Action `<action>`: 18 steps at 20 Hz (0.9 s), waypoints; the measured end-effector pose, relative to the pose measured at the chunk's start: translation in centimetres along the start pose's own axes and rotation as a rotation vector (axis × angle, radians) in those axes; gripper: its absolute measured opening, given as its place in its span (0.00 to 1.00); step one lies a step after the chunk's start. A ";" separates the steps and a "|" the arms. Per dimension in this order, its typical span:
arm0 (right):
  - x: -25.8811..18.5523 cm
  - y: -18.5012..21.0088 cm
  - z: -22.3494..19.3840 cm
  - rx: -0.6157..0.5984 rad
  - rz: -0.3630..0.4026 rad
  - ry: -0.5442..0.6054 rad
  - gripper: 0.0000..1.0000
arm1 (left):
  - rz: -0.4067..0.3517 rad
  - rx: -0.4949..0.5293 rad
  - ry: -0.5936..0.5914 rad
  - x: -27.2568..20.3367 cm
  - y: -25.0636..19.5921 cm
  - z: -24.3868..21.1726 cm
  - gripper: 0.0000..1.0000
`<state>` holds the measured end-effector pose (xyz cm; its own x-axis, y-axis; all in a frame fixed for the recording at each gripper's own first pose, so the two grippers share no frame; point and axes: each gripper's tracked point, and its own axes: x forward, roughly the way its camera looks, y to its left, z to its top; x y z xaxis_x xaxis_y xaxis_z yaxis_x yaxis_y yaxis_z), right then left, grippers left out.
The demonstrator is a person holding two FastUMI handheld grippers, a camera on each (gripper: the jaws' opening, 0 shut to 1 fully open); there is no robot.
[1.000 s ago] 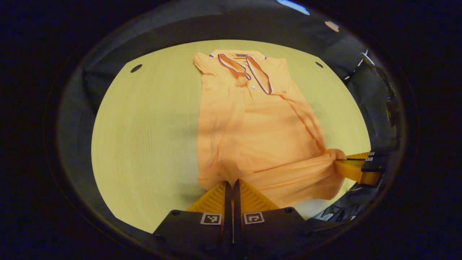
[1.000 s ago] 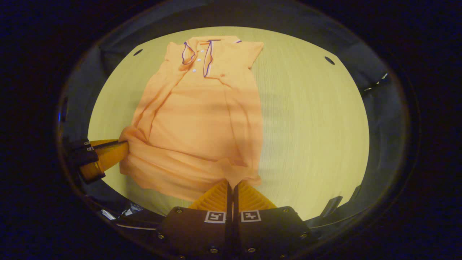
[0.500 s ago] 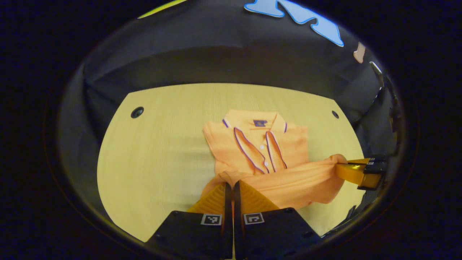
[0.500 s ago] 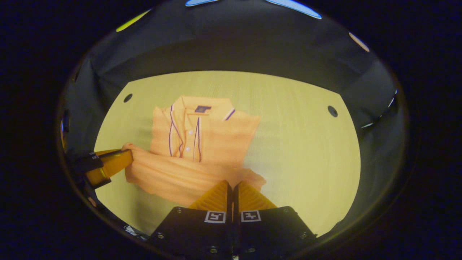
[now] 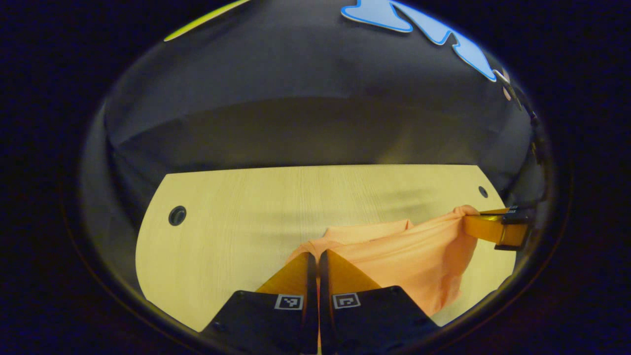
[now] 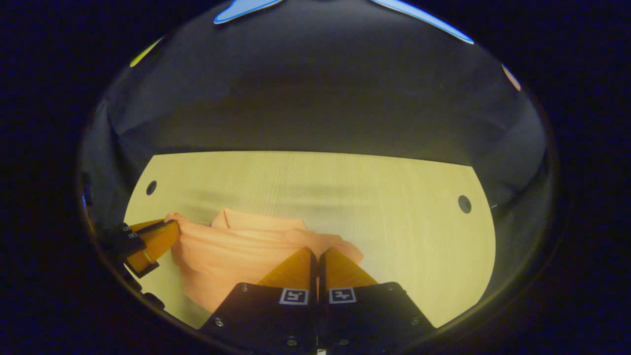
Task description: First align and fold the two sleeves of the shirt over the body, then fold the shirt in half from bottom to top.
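Over the pale wooden table (image 5: 222,207), the soft orange polo shirt (image 5: 409,251) hangs stretched between 2 grippers. Left gripper (image 5: 313,255) and right gripper (image 6: 315,251) each pinch its hem, fingers closed on the cloth.

Pale wood table (image 5: 236,207), dark cloth wall (image 5: 296,98)

2 low, close views facing forward across table (image 5: 222,217), sharing shirt (image 5: 409,251), far wall

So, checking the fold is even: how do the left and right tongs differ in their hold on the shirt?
Left tongs pinch one hem corner of the shirt; right tongs pinch the opposite corner. Cloth sags between them. Both are shut on the hem, lifted above the table.
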<state>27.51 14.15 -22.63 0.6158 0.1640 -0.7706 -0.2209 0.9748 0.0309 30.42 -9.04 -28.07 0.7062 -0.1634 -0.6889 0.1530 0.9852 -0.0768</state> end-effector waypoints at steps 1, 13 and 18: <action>1.0 -0.3 0.2 0.000 -0.010 -0.007 0.01 | -0.003 0.008 0.000 1.2 -0.3 -0.1 0.07; 4.6 -2.0 -0.4 0.039 0.009 0.001 0.65 | 0.014 -0.086 -0.019 6.0 0.5 -1.7 0.24; 2.1 -2.2 1.7 0.060 0.026 -0.090 0.81 | 0.063 -0.086 -0.058 3.6 2.7 -0.5 0.94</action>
<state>30.54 12.64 -23.21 0.6762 0.2001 -0.7091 -0.1941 0.9768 0.0906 33.07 -6.99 -31.14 0.7521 -0.1008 -0.6513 0.0484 0.9940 -0.0980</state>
